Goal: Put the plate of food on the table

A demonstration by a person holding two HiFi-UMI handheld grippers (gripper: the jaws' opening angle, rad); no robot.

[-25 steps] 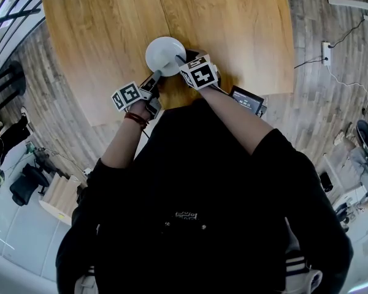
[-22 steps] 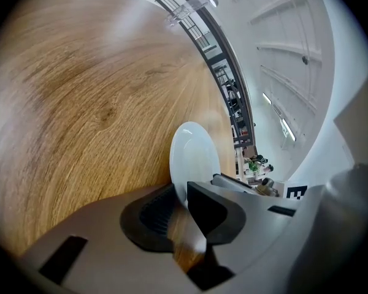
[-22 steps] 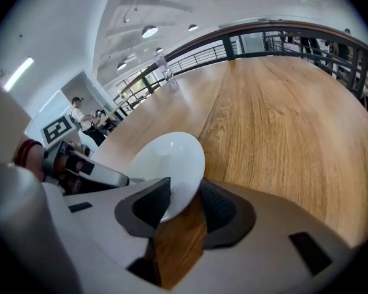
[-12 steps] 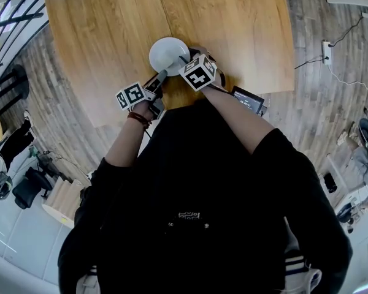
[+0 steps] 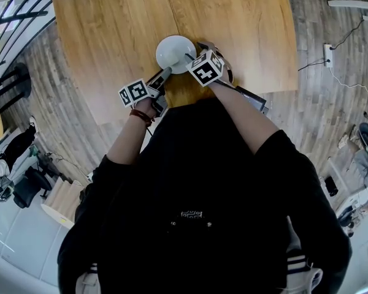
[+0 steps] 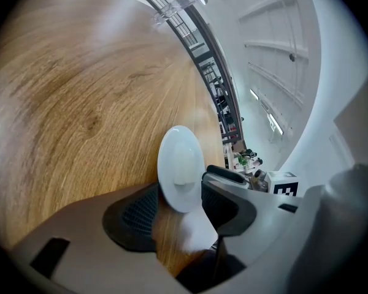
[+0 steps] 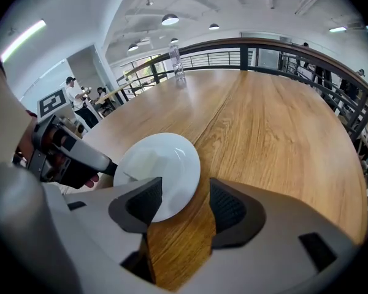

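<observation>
A white plate (image 5: 176, 54) with a pale lump of food on it lies flat on the wooden table (image 5: 110, 35), near the front edge. My left gripper (image 5: 164, 73) reaches its near-left rim and my right gripper (image 5: 187, 58) its near-right rim. In the left gripper view the plate (image 6: 181, 176) has its rim between the jaws of the left gripper (image 6: 179, 208), with the pads standing off it. In the right gripper view the plate (image 7: 159, 170) lies partly between the jaws of the right gripper (image 7: 185, 206), clear of the pads. Both pairs of jaws have just been opening.
A clear bottle (image 7: 178, 63) stands at the table's far end by the railing (image 7: 331, 72). A dark tablet-like device (image 5: 251, 100) juts out at the near table edge, right of my right arm. People stand beyond the table's left side (image 7: 70, 94).
The right gripper's marker cube has rolled on the wrist. Both grippers stay at the plate's rim and the plate rests on the table. The head view has shifted slightly.
</observation>
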